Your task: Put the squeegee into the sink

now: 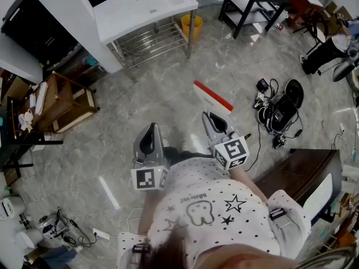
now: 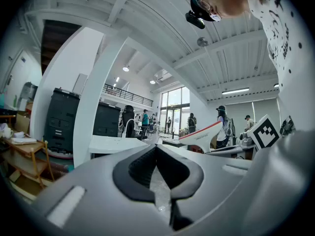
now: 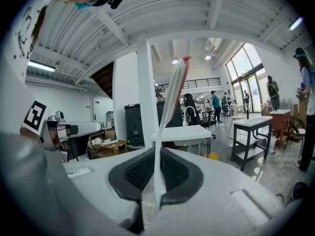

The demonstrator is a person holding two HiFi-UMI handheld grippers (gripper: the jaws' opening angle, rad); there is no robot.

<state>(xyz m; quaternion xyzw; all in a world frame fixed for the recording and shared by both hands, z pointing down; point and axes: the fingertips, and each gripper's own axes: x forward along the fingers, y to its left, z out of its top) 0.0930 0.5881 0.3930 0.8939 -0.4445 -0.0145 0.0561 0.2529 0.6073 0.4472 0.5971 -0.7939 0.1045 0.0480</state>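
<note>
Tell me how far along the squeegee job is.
Done: the squeegee is picked up; the right gripper is shut on it. In hand: it is held above the floor, pointing toward the sink. Left: get to the sink, which is some way ahead, and put it in.

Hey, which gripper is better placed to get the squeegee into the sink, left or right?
Right. The right gripper is already shut on the squeegee, with the white sink across the floor ahead. The left gripper is shut with nothing between its jaws, so it would probably need a handover first.
</note>
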